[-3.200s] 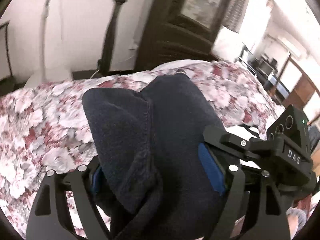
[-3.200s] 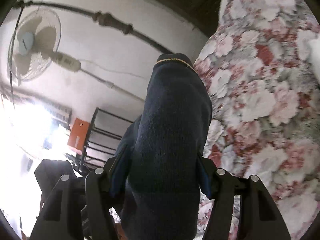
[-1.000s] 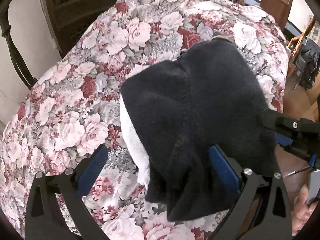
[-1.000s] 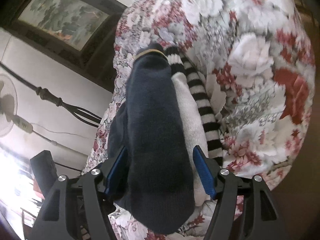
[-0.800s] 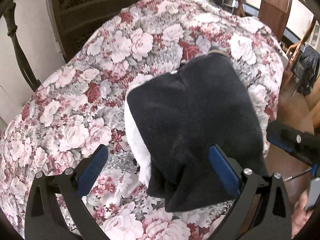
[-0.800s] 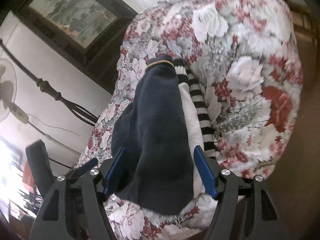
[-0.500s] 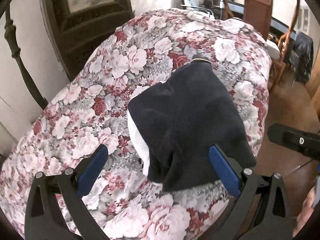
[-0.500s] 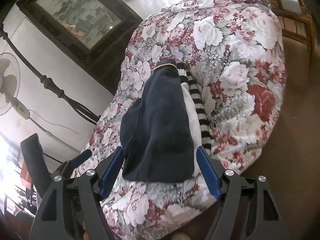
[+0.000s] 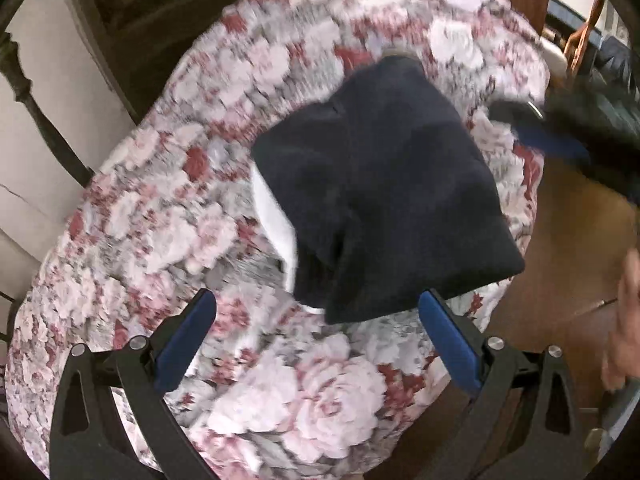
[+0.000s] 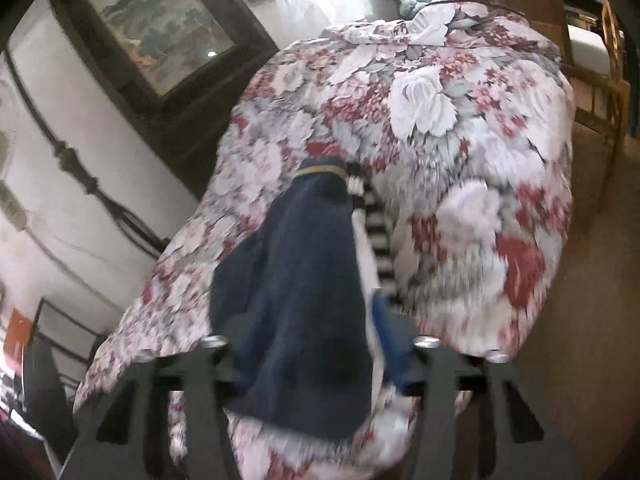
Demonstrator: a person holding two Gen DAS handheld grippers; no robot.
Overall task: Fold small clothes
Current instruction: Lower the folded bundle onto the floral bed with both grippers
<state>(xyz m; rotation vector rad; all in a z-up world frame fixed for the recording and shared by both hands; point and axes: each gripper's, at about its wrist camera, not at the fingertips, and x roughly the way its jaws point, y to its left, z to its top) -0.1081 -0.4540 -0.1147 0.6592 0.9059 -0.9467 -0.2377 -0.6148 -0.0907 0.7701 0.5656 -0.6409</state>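
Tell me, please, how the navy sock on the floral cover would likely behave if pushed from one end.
The navy sock would probably bunch up rather than slide whole: it lies limp, creased at its fold. It looks light, so it should move easily. It rests on a white sock, which might drag along with it.

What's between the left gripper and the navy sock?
Nothing visible. The open left gripper looks straight at the navy sock, which lies on top of a white sock on the floral bedspread.
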